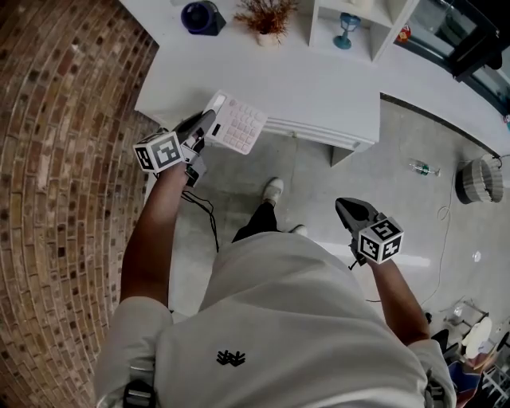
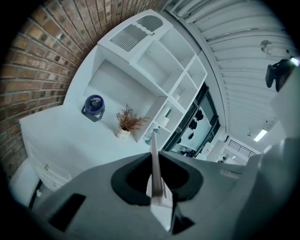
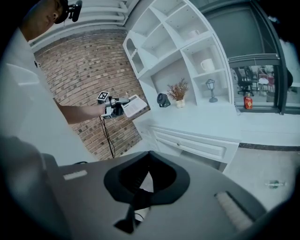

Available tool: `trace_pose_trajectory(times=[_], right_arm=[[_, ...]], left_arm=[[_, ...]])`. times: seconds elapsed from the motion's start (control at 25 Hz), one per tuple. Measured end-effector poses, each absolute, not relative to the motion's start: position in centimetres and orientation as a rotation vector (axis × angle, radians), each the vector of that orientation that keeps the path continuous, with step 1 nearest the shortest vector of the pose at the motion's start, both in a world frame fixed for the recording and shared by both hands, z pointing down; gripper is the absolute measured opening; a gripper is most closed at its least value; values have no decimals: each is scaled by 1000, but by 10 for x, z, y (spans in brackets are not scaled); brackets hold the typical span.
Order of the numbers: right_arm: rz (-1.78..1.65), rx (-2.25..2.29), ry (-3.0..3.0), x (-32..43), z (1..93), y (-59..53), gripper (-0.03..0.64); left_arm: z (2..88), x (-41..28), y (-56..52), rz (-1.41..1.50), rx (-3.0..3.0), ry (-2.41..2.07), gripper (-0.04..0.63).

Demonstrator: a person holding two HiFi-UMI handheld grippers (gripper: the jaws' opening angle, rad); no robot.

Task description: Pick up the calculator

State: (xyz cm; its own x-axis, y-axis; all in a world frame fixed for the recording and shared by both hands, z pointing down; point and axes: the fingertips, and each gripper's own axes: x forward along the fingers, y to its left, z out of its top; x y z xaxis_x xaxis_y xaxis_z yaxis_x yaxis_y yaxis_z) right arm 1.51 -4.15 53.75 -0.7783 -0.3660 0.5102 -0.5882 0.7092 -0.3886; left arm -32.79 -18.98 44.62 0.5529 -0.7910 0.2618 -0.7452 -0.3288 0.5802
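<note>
The white calculator [image 1: 239,123] with pale pink keys is off the desk, tilted, over the desk's front left edge. My left gripper [image 1: 209,119] is shut on its near end. In the left gripper view the calculator [image 2: 154,168] shows edge-on as a thin white blade pinched between the jaws. My right gripper [image 1: 344,209] hangs low at the right over the floor, shut and holding nothing. The right gripper view shows its own jaws [image 3: 140,187] together, and far off the left gripper [image 3: 123,106] with the calculator [image 3: 135,106].
The white desk [image 1: 319,88] carries a blue fan [image 1: 201,16], a dried plant in a pot [image 1: 267,20] and a shelf unit [image 1: 374,36] with a blue goblet [image 1: 347,28]. A brick wall [image 1: 64,119] runs along the left. A bottle [image 1: 421,167] and a basket [image 1: 478,182] are on the floor.
</note>
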Motion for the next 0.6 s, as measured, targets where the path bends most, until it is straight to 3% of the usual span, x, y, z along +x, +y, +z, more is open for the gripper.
trace_pose_trajectory(times=[0.6], right_arm=[[714, 682, -2533, -4, 532, -36, 11]], left_arm=[[447, -343, -173, -88, 2126, -1232, 55]])
